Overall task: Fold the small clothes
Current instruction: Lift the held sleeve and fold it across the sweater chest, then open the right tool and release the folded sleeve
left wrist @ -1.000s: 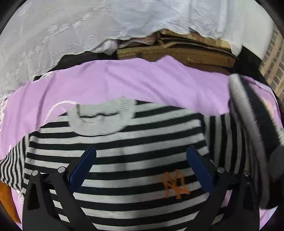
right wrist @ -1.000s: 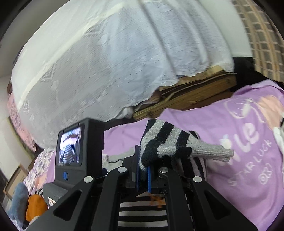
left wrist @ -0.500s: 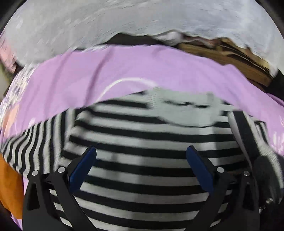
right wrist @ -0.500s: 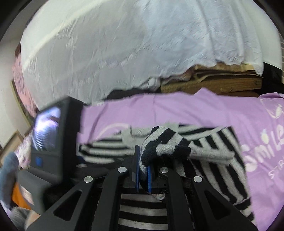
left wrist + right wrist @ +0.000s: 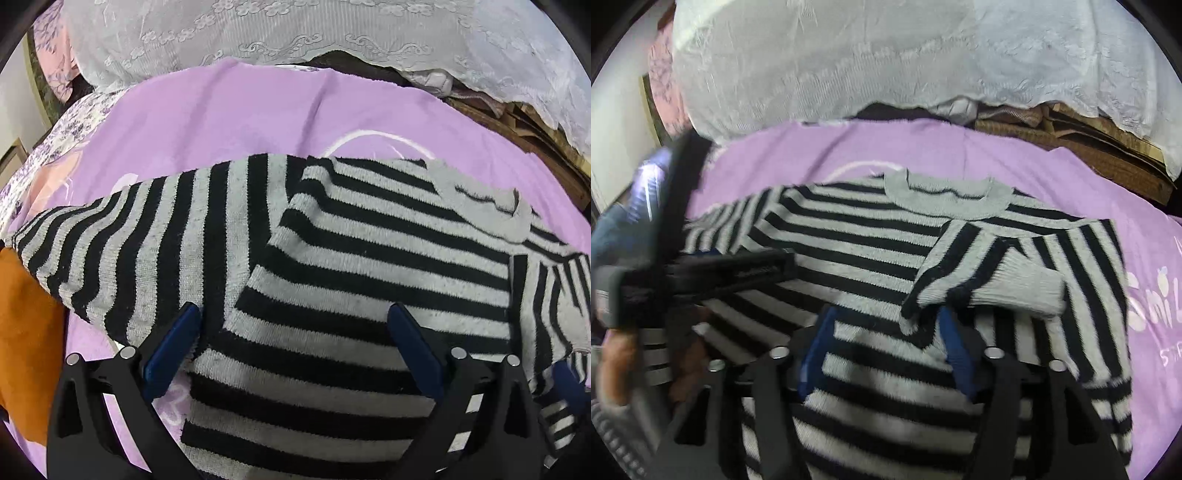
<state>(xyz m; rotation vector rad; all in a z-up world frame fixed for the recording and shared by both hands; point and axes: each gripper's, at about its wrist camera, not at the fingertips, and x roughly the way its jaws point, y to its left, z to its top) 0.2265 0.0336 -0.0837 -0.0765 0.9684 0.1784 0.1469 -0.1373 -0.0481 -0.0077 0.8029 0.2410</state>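
lace cover (image 5: pixel 295 33) draped behind | purple sheet (image 5: pixel 221 118) spread beneath, bare past collar | striped sweater (image 5: pixel 369 266) laid flat on sheet, one sleeve folded across chest, other spread sideways | orange cloth (image 5: pixel 26 332) at sleeve's end | left gripper (image 5: pixel 295 328) fingers held wide, nothing gripped | right gripper (image 5: pixel 886 325) fingers opening, folded sleeve cuff (image 5: pixel 1015 284) lying just ahead, unpressed

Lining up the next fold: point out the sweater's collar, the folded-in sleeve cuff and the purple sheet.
collar (image 5: pixel 947 195), right wrist view, grey ribbed neckband.
folded-in sleeve cuff (image 5: pixel 1023 291), right wrist view, grey ribbed end.
purple sheet (image 5: pixel 221 118), left wrist view, bare area above sweater.
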